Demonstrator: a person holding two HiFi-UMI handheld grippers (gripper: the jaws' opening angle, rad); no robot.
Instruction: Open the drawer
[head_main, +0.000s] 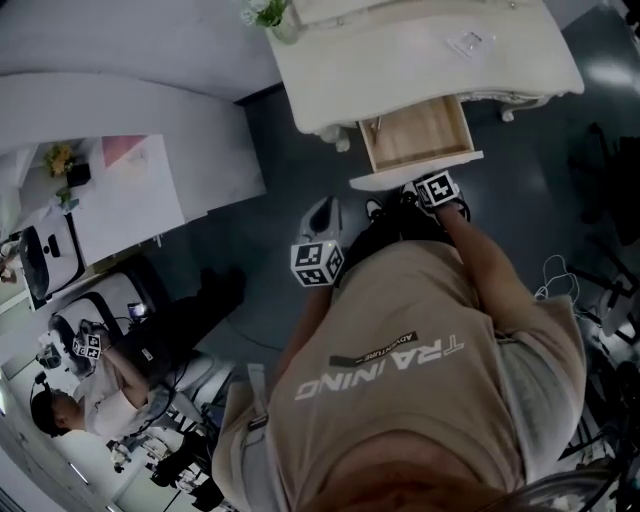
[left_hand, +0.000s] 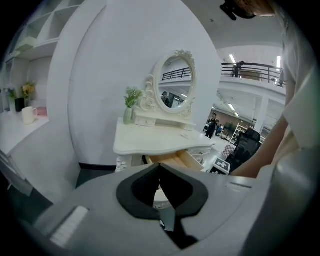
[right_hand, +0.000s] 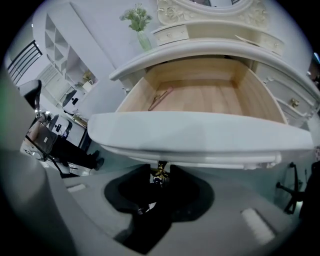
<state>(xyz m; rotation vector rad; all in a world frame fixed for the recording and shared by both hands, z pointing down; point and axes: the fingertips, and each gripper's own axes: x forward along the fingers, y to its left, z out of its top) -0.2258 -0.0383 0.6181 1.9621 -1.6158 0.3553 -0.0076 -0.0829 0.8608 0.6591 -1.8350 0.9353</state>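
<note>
The cream dressing table (head_main: 420, 40) has its drawer (head_main: 415, 130) pulled out, and the pale wood inside (right_hand: 200, 95) shows. In the right gripper view the white drawer front (right_hand: 200, 137) spans the frame. Its small brass knob (right_hand: 160, 172) sits under it, between the black pads. My right gripper (right_hand: 160, 176) is shut on that knob. My left gripper (left_hand: 160, 167) hangs further back from the table, its pad tips touching with nothing between them. In the head view its marker cube (head_main: 318, 262) is beside my torso. A thin pinkish stick (right_hand: 161, 97) lies in the drawer.
A vase of green sprigs (head_main: 268, 14) and an oval mirror (left_hand: 175, 82) stand on the table. A white desk (head_main: 130, 195) lies to the left, with a seated person (head_main: 70, 400) and dark gear below it. Cables (head_main: 560, 280) trail on the dark floor at right.
</note>
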